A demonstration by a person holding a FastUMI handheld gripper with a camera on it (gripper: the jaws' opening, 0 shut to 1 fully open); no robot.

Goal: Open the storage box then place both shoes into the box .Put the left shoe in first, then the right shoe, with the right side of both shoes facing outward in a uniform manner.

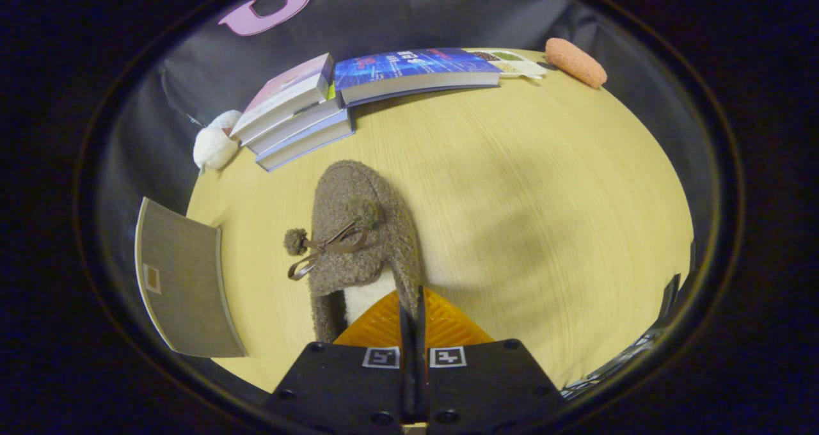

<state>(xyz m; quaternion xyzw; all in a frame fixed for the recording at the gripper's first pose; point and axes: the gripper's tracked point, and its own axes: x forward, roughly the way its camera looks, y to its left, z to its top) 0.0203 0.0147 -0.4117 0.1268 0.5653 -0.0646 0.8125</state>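
The gripper [413, 307] pinches the fuzzy brown bow-tied slipper's [358, 230] collar between nearly closed fingers; neither shoe looks boxed yet

You see: fuzzy grey-brown slipper [358, 230], white lining, brown bow; pale wood-grain table [544, 198]; blue-covered book [409, 70]; orange oval sponge [576, 62].

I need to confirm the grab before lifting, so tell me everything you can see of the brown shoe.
The brown shoe is a fuzzy, fleece-like slipper with a pale lining at its opening, a thin brown ribbon bow and a small pom-pom on its upper. It sits sole-down on the wooden table, toe pointing away toward the stacked books. The tongs are shut on the rim at its heel end, with the two fingers pressed close together.
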